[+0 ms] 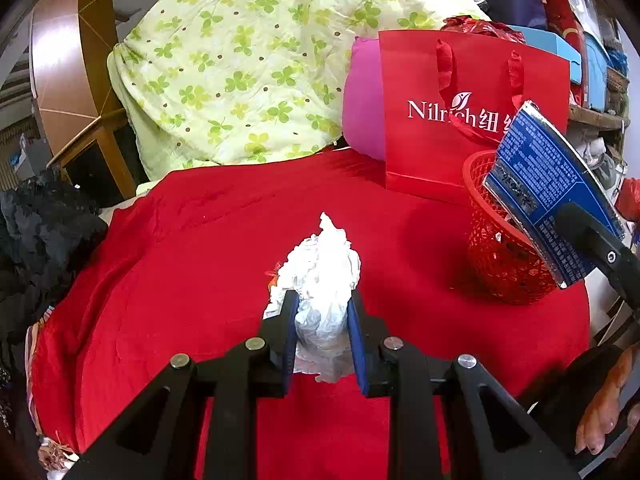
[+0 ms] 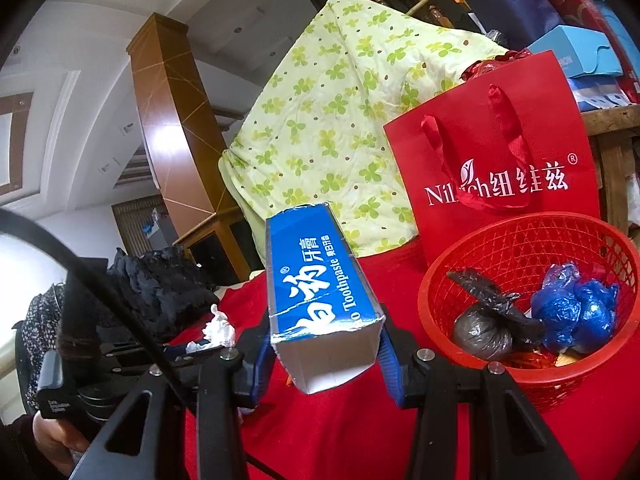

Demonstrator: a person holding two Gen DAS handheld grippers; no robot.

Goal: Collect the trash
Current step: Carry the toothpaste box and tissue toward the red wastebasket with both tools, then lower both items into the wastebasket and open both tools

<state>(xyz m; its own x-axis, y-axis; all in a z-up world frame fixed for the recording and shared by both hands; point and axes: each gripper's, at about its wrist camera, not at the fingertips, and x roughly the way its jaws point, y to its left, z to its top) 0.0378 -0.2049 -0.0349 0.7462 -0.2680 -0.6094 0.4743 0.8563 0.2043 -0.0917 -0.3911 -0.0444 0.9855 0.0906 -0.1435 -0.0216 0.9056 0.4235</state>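
From the left wrist camera we saw a red cloth (image 1: 200, 248) spread over the surface, lying in soft folds. Behind it a pale green quilt printed with clovers (image 1: 240, 60) was heaped up, with a magenta cushion (image 1: 362, 112) beside it and a red paper gift bag (image 1: 472, 120) with ribbon handles standing upright on the cloth. A wooden pillar (image 1: 68, 64) rose at the far left, and dark clothing (image 1: 44, 224) was piled at the cloth's left edge. Our left gripper (image 1: 323, 312) was clamped on a crumpled white tissue wad (image 1: 324, 272), its blue pads pressed into both sides; the wad bulged out past the fingertips. To the right stood a red mesh basket (image 1: 500, 256), and above its rim the blue toothpaste box (image 1: 548, 192) hung tilted in the other gripper's black finger.

From the right wrist camera we saw a white ceiling with recessed panels, the same pillar (image 2: 172, 120), quilt (image 2: 340, 120) and gift bag (image 2: 500, 168). Our right gripper (image 2: 326, 344) was clamped on the toothpaste box (image 2: 320, 280), a long blue and silver carton with its open end towards the lens, held just left of the basket (image 2: 520, 240). Inside the basket lay a knotted black bag (image 2: 484, 324) and a crumpled blue plastic bag (image 2: 576, 312). At the left the tissue wad (image 2: 219, 328) showed in the left gripper.
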